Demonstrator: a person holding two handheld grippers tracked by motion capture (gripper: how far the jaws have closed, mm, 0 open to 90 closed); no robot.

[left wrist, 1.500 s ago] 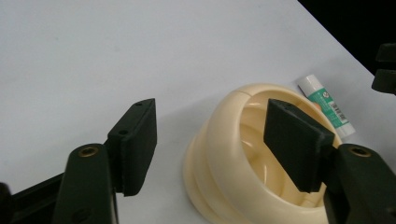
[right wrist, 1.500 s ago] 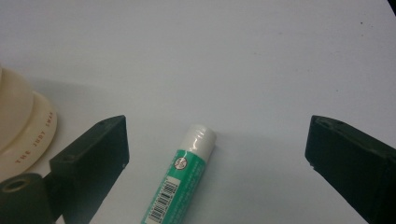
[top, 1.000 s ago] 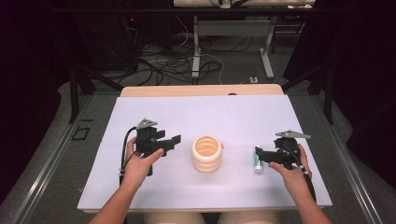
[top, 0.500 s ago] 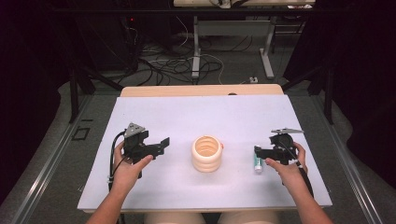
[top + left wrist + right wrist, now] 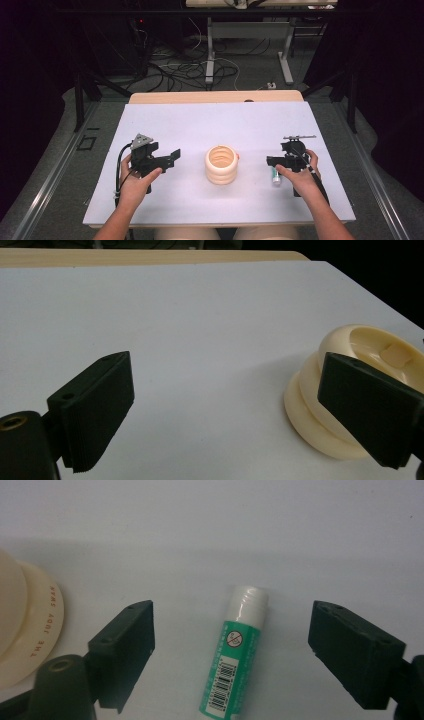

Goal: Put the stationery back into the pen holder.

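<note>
Two grippers rested on the white table (image 5: 150, 125). At left, the left gripper (image 5: 167, 159) stood with jaws wide apart, empty. Midway sat a cream ribbed cup (image 5: 221, 164). The right gripper (image 5: 274, 161) spread wide around a green-and-white tube (image 5: 234, 657) lying flat, untouched.

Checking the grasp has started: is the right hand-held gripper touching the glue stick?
Apart. The right gripper view shows white table between each open jaw and the glue stick.
</note>
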